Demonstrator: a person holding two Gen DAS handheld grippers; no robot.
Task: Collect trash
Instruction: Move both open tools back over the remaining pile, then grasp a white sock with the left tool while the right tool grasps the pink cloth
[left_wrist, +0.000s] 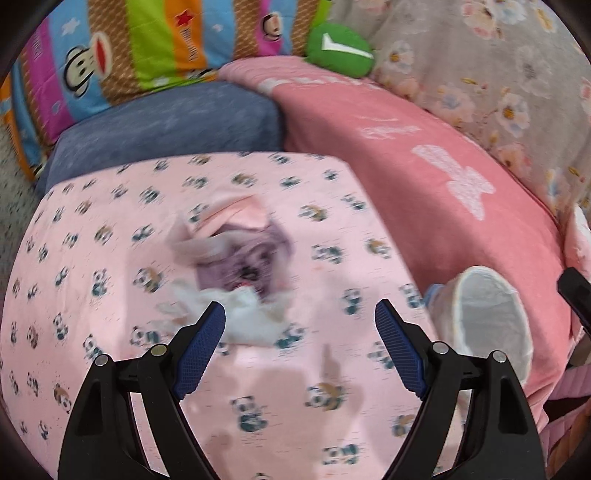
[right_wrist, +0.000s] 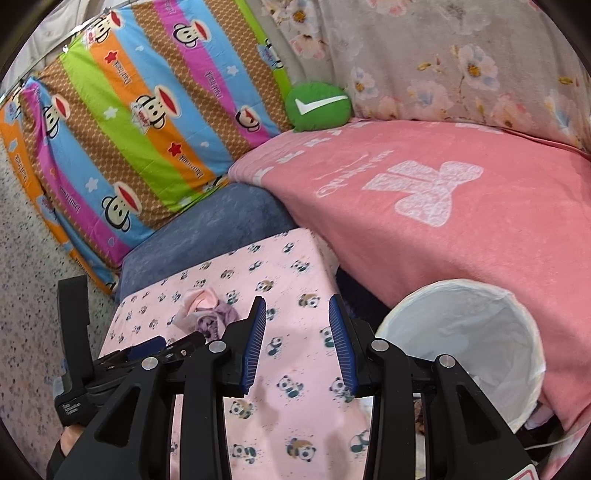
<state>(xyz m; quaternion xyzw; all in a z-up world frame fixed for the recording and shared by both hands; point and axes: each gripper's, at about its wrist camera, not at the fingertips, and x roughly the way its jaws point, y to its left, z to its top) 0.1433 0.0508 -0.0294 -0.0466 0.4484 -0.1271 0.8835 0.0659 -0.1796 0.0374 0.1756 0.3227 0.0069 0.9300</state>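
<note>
A small pile of trash (left_wrist: 236, 254) lies on the pink panda-print cover (left_wrist: 110, 258): pink and purple crumpled wrappers with white tissue (left_wrist: 247, 317) in front. My left gripper (left_wrist: 300, 310) hangs open just short of the tissue, nothing between its blue pads; this view is motion-blurred. In the right wrist view the same pile (right_wrist: 207, 310) sits left of my right gripper (right_wrist: 297, 301), whose jaws stand partly apart and empty over the panda cover (right_wrist: 295, 266). A white lined bin (right_wrist: 461, 332) (left_wrist: 484, 321) stands to the right of the cover.
A pink blanket (right_wrist: 443, 221) lies behind the bin, with a blue cushion (right_wrist: 207, 225), a striped monkey-print pillow (right_wrist: 140, 140), a green check-mark cushion (right_wrist: 317, 107) and a floral quilt (right_wrist: 443, 62). Speckled floor (right_wrist: 29, 277) is at the left.
</note>
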